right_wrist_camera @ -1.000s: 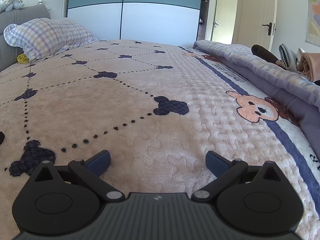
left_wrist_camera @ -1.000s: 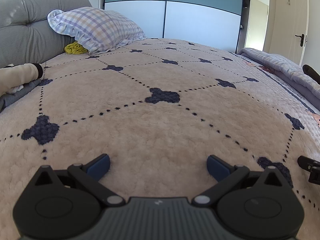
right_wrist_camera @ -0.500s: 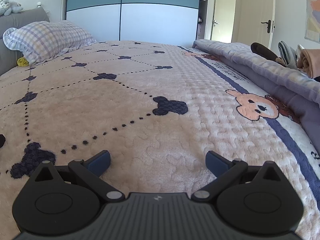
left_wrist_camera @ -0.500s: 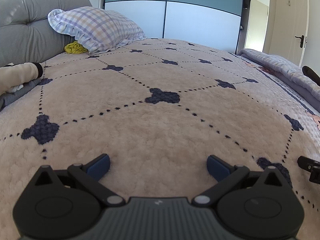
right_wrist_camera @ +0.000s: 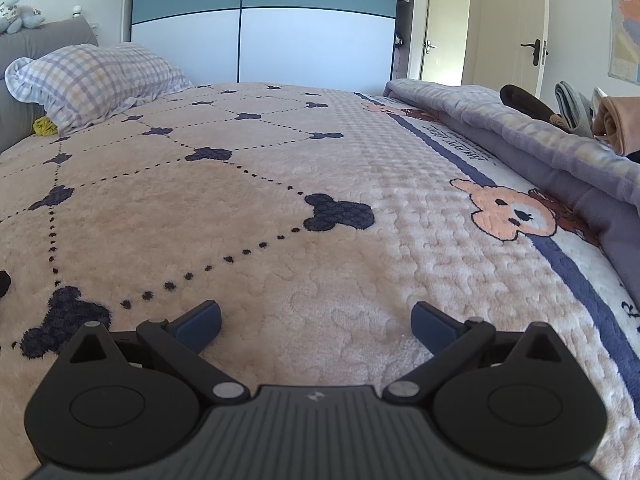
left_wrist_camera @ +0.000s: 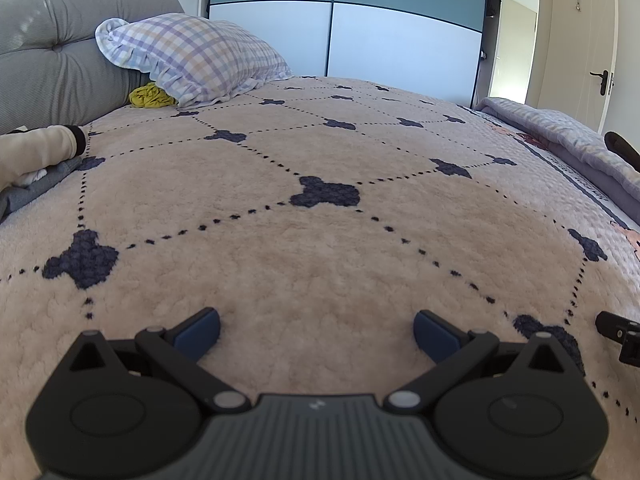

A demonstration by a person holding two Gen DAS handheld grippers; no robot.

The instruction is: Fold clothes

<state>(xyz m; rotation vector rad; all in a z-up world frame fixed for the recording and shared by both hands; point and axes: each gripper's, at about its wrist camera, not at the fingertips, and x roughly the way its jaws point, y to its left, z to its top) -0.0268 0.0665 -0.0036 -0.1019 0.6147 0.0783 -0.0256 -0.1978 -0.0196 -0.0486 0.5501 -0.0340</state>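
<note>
My left gripper (left_wrist_camera: 317,334) is open just above the pink fleece blanket (left_wrist_camera: 320,240), nothing between its blue pads. My right gripper (right_wrist_camera: 316,326) is open too, low over the same blanket (right_wrist_camera: 280,220). Clothes lie at the edges: a beige garment with a dark cuff (left_wrist_camera: 38,150) on a grey one (left_wrist_camera: 28,192) at the far left of the left wrist view. At the far right of the right wrist view sits a pile with a dark brown piece (right_wrist_camera: 528,104), a grey piece (right_wrist_camera: 574,108) and a tan piece (right_wrist_camera: 616,124). A yellow cloth (left_wrist_camera: 150,97) is tucked beside the pillow.
A checked pillow (left_wrist_camera: 192,60) leans on the grey headboard (left_wrist_camera: 48,64) at the back left. A folded lilac quilt (right_wrist_camera: 520,140) runs along the bed's right side. Wardrobe doors (left_wrist_camera: 340,28) stand behind the bed. The other gripper's black tip (left_wrist_camera: 620,328) shows at the right edge.
The right gripper's view has drifted slightly rightward and up, showing more of the clothes pile. The left gripper has barely moved. Both stay open.
</note>
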